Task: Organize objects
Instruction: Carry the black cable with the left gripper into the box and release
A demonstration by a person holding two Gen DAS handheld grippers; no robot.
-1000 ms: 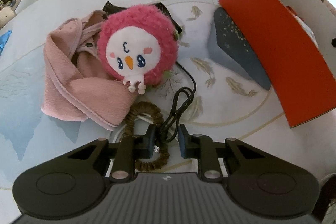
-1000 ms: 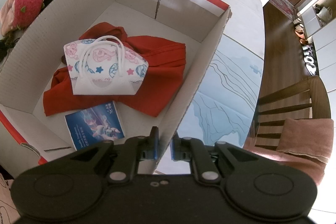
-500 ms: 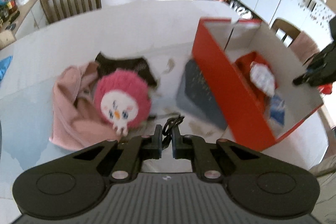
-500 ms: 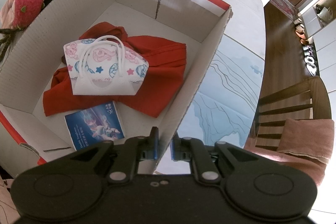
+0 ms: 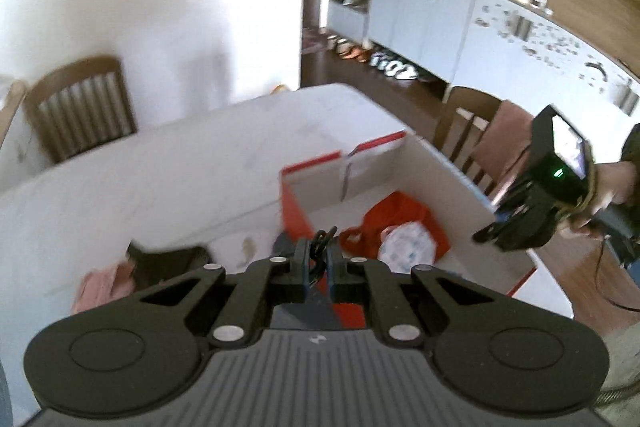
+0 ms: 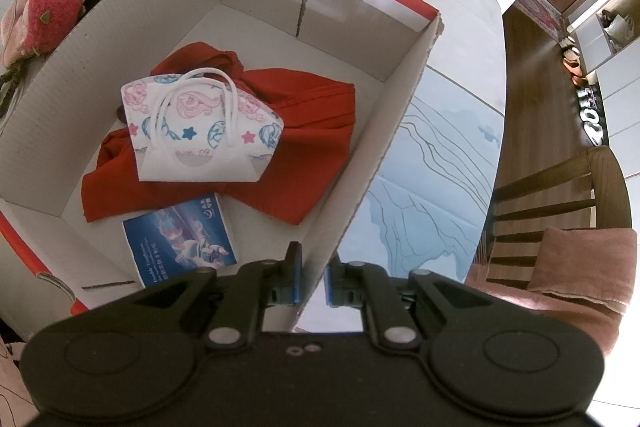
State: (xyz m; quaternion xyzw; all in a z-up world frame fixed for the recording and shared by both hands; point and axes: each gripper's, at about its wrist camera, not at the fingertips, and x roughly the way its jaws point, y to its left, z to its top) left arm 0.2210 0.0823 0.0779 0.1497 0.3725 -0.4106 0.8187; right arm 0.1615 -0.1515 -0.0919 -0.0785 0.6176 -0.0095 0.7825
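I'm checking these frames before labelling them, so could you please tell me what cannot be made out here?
- Left wrist view: most of the black cable is hidden by the left gripper shut on it.
- Left wrist view: the pink cloth is blurred and partly covered.
- Right wrist view: the plush toy is half hidden by the box wall.

Corrugated cardboard box (image 6: 384,131); fuzzy plush toy (image 6: 52,11).

White table (image 6: 460,39) with a blue wave-print mat (image 6: 432,163) carries an open cardboard box (image 6: 384,147), a pink cloth (image 5: 104,287) under a pink plush (image 6: 52,7), and a dark mesh item (image 5: 168,261) beside them
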